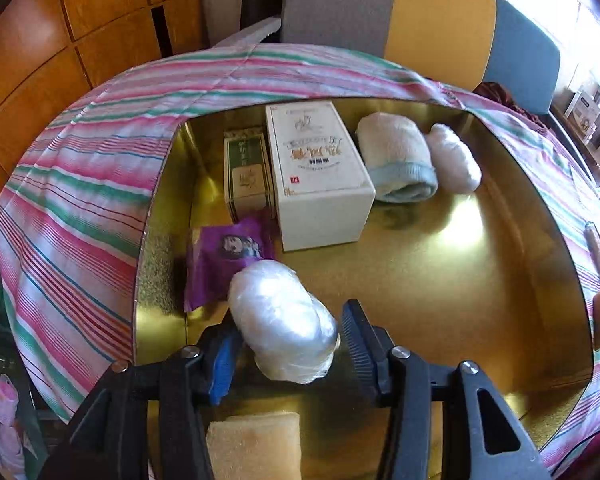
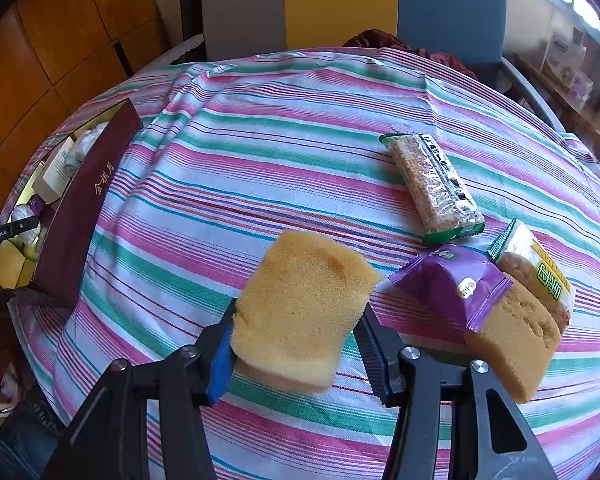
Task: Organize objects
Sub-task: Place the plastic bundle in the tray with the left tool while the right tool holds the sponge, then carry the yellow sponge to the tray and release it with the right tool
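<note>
In the left wrist view my left gripper [image 1: 290, 340] is over a gold-lined box [image 1: 440, 280] and its jaws stand around a clear plastic-wrapped bundle [image 1: 284, 320]; the left pad touches it, the right pad stands slightly off. Inside the box are a white carton [image 1: 320, 176], a green carton [image 1: 246, 172], a purple snack packet [image 1: 228, 260], a rolled towel [image 1: 398, 156], a white roll [image 1: 454, 156] and a yellow sponge [image 1: 254, 446]. In the right wrist view my right gripper [image 2: 296, 340] is shut on a yellow sponge [image 2: 304, 308], held above the striped tablecloth [image 2: 260, 152].
On the cloth at right lie a cracker packet [image 2: 434, 188], a purple packet [image 2: 452, 284], a second sponge [image 2: 516, 336] and a green-yellow snack bag [image 2: 540, 272]. The box's maroon wall [image 2: 84, 216] stands at left. Chairs [image 2: 340, 4] stand behind the table.
</note>
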Motion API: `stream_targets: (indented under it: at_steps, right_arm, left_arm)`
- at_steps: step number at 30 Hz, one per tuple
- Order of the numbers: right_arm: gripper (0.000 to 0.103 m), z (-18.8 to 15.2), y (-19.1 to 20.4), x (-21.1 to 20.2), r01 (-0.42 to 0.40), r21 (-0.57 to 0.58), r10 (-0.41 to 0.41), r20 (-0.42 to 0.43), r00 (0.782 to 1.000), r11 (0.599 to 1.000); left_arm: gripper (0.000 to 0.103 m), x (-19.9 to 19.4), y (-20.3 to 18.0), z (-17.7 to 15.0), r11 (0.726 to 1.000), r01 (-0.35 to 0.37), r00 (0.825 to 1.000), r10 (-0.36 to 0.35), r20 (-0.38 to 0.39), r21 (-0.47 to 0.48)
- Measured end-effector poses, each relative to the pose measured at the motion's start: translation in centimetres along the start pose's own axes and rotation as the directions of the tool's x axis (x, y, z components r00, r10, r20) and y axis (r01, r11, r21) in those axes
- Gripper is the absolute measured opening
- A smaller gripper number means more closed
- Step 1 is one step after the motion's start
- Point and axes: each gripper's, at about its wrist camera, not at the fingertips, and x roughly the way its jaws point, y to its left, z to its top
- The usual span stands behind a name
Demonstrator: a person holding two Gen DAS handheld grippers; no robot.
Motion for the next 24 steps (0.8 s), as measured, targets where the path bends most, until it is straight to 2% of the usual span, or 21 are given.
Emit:
stream_targets:
  at_steps: [3,9,12,17,20,24]
  right_arm:
    - [0.055,0.0,0.0,0.0,0.000,0.001,0.000,0.000,1.000,1.000]
    - [0.055,0.0,0.0,0.0,0.003,0.008,-0.003,0.000,1.000,1.000]
    - [0.055,0.0,0.3,0.0,0.018,0.010,-0.018,0.002,1.000,1.000]
    - [0.054,0.3,1.0,-0.4,0.054,0.026,-0.054,0.007,0.999,0.998]
    - [0.054,1.0,2.1,-1.4,0.038,0.043,-0.040,0.044,0.998,0.998]
    - [0.054,2.6,5.6,-3.4,-0.012,-0.001,0.012,0.108,0.994,1.000]
  left_arm:
    - [0.061,-1.1,0.3,-0.2,1.000,0.000,1.000,0.000,0.028,-0.004]
    - [0.061,-4.3,0.9,-0.1,0.999,-0.021,0.994,0.024,0.109,-0.027]
    - [0.061,-6.5,1.3,-0.8,0.998,-0.043,0.985,0.051,0.168,-0.050]
    - [0.061,-9.7,1.1,-1.7,0.998,-0.035,0.964,0.047,0.264,-0.052]
    - [0.061,-10.5,0.9,-1.9,0.999,-0.020,0.959,0.032,0.283,-0.044]
    - [0.061,-11.1,0.8,-2.3,0.999,0.002,0.958,0.012,0.286,-0.049]
